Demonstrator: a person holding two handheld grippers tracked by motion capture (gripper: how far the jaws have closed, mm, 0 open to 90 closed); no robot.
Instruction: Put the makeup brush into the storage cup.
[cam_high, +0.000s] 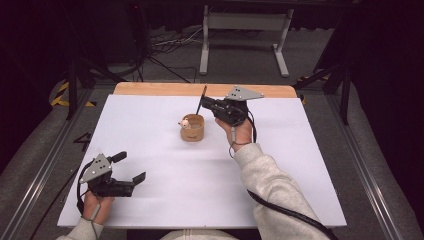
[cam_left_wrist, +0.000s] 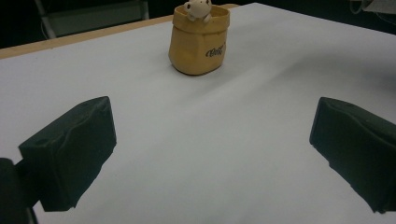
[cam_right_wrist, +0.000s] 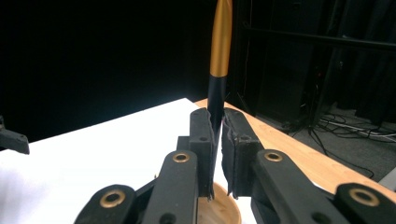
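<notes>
While the right gripper (cam_high: 206, 101) hangs just above and beside the little tan paper-bag-shaped pot (cam_high: 192, 128), its jaws are pinched on a slim black pen (cam_high: 201, 98) with a gold end, seen clearly in the right gripper view (cam_right_wrist: 215, 140), where the pen (cam_right_wrist: 219, 60) stands up between the pads and the pot's round rim (cam_right_wrist: 219, 212) shows just below. That pot sits on the white table cover (cam_high: 200, 175), toward the far middle, with a small pale animal figure (cam_high: 184, 122) peeking over its edge. Near the front left corner, the left gripper (cam_high: 129, 167) rests low by the cover, jaws spread wide with nothing between them; its own view (cam_left_wrist: 210, 154) faces the pot (cam_left_wrist: 200, 42) and the figure (cam_left_wrist: 196, 8) well ahead.
</notes>
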